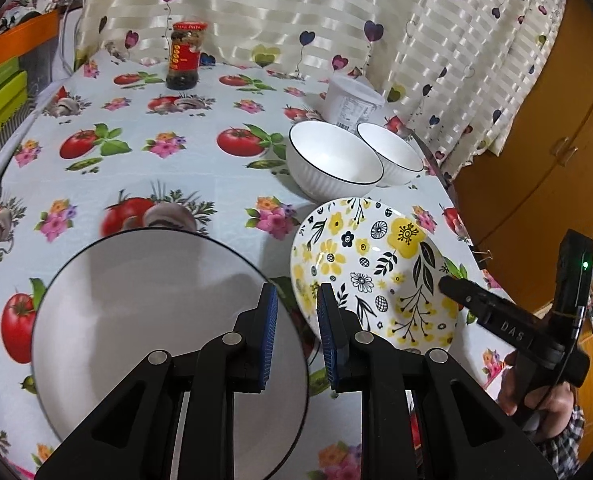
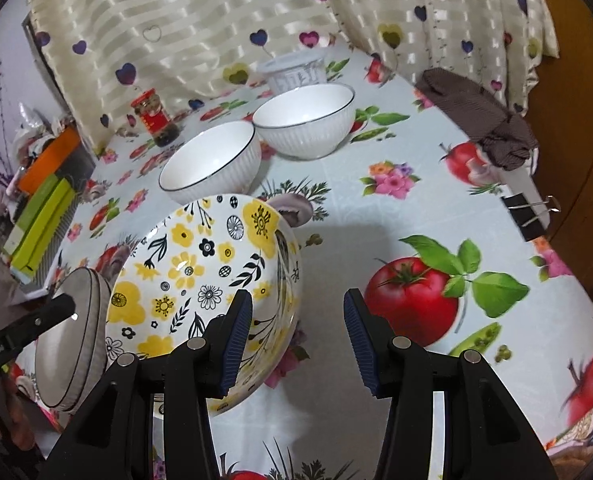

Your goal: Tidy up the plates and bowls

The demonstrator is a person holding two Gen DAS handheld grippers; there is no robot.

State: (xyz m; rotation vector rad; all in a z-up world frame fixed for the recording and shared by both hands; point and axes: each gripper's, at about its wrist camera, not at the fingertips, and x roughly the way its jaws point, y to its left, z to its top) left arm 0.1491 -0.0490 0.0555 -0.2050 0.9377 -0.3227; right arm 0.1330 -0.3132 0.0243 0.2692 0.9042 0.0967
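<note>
My left gripper [image 1: 296, 316] is shut on the right rim of a white plate with a thin black edge [image 1: 156, 340], held tilted above the table. In the right wrist view that plate [image 2: 72, 340] shows edge-on at lower left. My right gripper [image 2: 296, 296] is shut on a white bowl with yellow and black flowers [image 2: 200, 272]. One finger is inside the bowl, the other outside its wall. The bowl hangs tilted, its opening towards the cameras. The left wrist view shows the floral bowl [image 1: 376, 272] beside the plate. Two white ribbed bowls [image 1: 332, 160] [image 1: 392, 156] stand behind.
The table wears a tomato-print cloth [image 1: 156, 184]. A red-labelled jar [image 1: 184, 56] and a white tub [image 1: 352, 104] stand by the curtain. Green and orange boxes [image 2: 44, 216] lie left. A brown cloth [image 2: 480, 120] and a binder clip [image 2: 524, 216] mark the right edge, by a wooden cabinet [image 1: 536, 140].
</note>
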